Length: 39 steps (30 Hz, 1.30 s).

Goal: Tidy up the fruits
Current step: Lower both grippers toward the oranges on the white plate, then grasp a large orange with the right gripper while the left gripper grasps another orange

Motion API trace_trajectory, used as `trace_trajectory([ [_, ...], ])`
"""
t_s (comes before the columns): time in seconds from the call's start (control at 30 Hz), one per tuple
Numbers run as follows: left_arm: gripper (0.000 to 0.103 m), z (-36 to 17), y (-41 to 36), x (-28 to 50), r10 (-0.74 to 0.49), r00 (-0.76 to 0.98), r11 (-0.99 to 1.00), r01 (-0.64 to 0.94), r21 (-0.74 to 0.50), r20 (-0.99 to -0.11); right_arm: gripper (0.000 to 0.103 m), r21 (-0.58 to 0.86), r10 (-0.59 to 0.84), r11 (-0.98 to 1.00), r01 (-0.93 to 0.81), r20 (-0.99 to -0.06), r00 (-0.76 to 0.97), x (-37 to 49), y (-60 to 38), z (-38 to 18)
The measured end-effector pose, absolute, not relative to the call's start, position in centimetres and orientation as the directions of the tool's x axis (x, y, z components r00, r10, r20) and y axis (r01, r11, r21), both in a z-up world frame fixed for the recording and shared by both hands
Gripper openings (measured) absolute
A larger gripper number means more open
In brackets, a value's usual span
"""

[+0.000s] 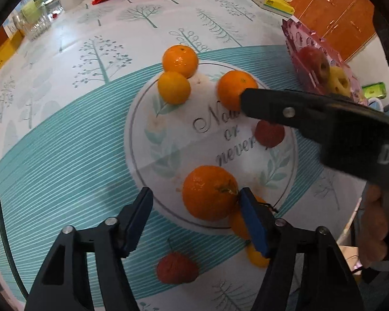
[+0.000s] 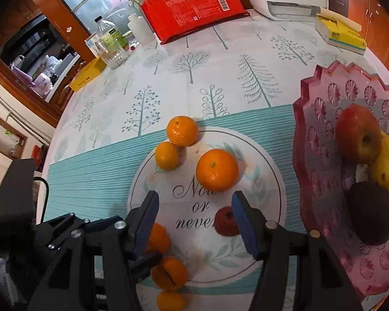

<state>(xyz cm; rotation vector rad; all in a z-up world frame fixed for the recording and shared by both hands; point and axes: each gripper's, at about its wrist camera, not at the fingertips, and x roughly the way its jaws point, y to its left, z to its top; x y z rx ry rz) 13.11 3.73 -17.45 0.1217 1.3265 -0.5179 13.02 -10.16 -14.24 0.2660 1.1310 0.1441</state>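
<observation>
From the left wrist view, we see our left gripper (image 1: 194, 217) tipped down over a mandarin (image 1: 209, 193) that lies near the edge of the printed circle on the tabletop (image 1: 64, 160). Its jaws stand apart around the fruit: the right-hand pad looks to be at the stem side, while the other stands clear, so nothing is clamped yet. The peel is bright orange and glossy, with a short dry stem. If we close from here, we judge the one-sided contact could roll the mandarin toward the open pad or nudge the smaller orange fruits (image 1: 256, 256) tucked just behind the right-hand pad. A small red fruit (image 1: 177, 268) lies below, between the fingers. The right gripper's arm crosses the view, its tip over another mandarin (image 1: 233, 90).

From the right wrist view, our right gripper (image 2: 194, 217) hangs with jaws apart and empty, pointing at the tabletop between a large mandarin (image 2: 217, 169) beyond the tips and a small red fruit (image 2: 227, 221) just beside the right-hand pad. Two more mandarins (image 2: 181, 131) sit touching at the far rim of the circle. The pink fruit tray (image 2: 321, 119) to the right holds a red apple (image 2: 358, 134), a yellow apple and a dark fruit, likely an avocado. The risk here, as we judge it, is the two grippers working close together: one could bump the other or scatter round fruit off the tabletop.
</observation>
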Motion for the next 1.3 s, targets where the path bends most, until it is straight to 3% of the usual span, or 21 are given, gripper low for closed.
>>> trace_trajectory([
  [0.2, 0.044, -18.0, 2.8, 14.0, -0.36, 0.097, 0.856, 0.429, -0.287, -0.928, 0.059, 0.195, 0.165, 0.98, 0.03, -0.894, 0.418, 14.2, -9.4, -15.0],
  [0.57, 0.043, -18.4, 3.0, 14.2, -0.401, 0.074, 0.844, 0.418, -0.337, -0.913, 0.059, 0.011, -0.004, 0.999, 0.037, -0.923, 0.384, 16.3, -7.5, -17.1],
  [0.7, 0.042, -18.4, 3.9, 14.1, -0.421, 0.077, 0.845, 0.396, -0.36, -0.904, 0.046, 0.025, -0.007, 0.996, 0.086, -0.939, 0.344, 17.0, -8.2, -18.8],
  [0.83, 0.041, -18.0, 4.5, 13.8, -0.385, 0.111, 0.864, 0.391, -0.316, -0.916, 0.043, 0.02, -0.011, 0.997, 0.076, -0.925, 0.38, 16.9, -8.2, -18.7],
  [1.3, 0.041, -13.7, 7.3, 14.1, -0.283, 0.257, 0.932, 0.301, -0.202, -0.924, 0.042, 0.096, 0.087, 0.995, -0.006, -0.876, 0.475, 13.8, -7.9, -14.3],
])
